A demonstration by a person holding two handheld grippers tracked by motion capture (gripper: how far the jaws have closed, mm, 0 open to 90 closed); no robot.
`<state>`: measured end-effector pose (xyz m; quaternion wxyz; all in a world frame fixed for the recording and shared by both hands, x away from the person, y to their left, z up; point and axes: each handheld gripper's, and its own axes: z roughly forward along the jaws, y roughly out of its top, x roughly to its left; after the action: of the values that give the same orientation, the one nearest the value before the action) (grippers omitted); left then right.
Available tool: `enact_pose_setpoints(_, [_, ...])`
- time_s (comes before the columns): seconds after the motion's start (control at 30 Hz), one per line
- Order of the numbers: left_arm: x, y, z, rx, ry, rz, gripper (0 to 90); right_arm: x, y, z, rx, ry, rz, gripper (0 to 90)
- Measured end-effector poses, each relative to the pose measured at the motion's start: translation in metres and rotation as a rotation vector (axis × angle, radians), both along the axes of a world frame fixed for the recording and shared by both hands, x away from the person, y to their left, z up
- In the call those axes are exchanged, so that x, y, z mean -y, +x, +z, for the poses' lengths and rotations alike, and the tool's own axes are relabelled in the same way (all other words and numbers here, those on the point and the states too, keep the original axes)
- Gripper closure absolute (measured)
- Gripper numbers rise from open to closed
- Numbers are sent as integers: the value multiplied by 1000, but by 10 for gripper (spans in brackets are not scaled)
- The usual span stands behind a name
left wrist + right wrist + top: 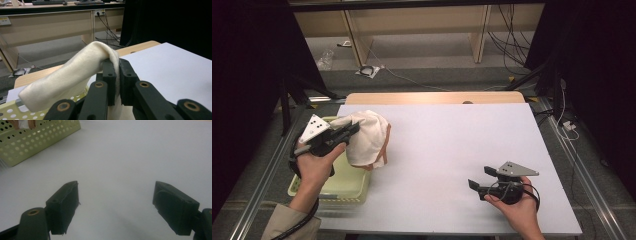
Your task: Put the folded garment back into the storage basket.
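A cream cloth [364, 137] with tan straps hangs from my left gripper [354, 129], above the right edge of a pale green perforated basket [337, 187] at the table's left. In the left gripper view the jaws are shut on a fold of the cream cloth [75, 72], which drapes to the left of the left gripper [117, 63]. My right gripper [479, 177] is held low over the white table [452, 140] near the front right. Its jaws stand wide apart with nothing between them, as the right gripper [116, 195] view shows.
The green basket [32, 137] wall lies at the upper left of the right gripper view. Beyond the table's far wooden edge are a grey floor, cables [507, 35] and wooden desk legs. Black curtains flank both sides.
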<state>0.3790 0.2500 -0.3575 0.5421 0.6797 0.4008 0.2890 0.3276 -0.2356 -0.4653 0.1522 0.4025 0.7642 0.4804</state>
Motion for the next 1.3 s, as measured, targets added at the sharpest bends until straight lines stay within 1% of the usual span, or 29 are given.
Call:
enact_pose_setpoints(0.73, [-8, 2, 1, -21, 2, 14, 843, 0, 0, 0, -4, -1, -1, 218])
enact_pose_setpoints(1.3, [-13, 2, 2, -35, 6, 15, 843, 0, 0, 0, -1, 0, 1, 218])
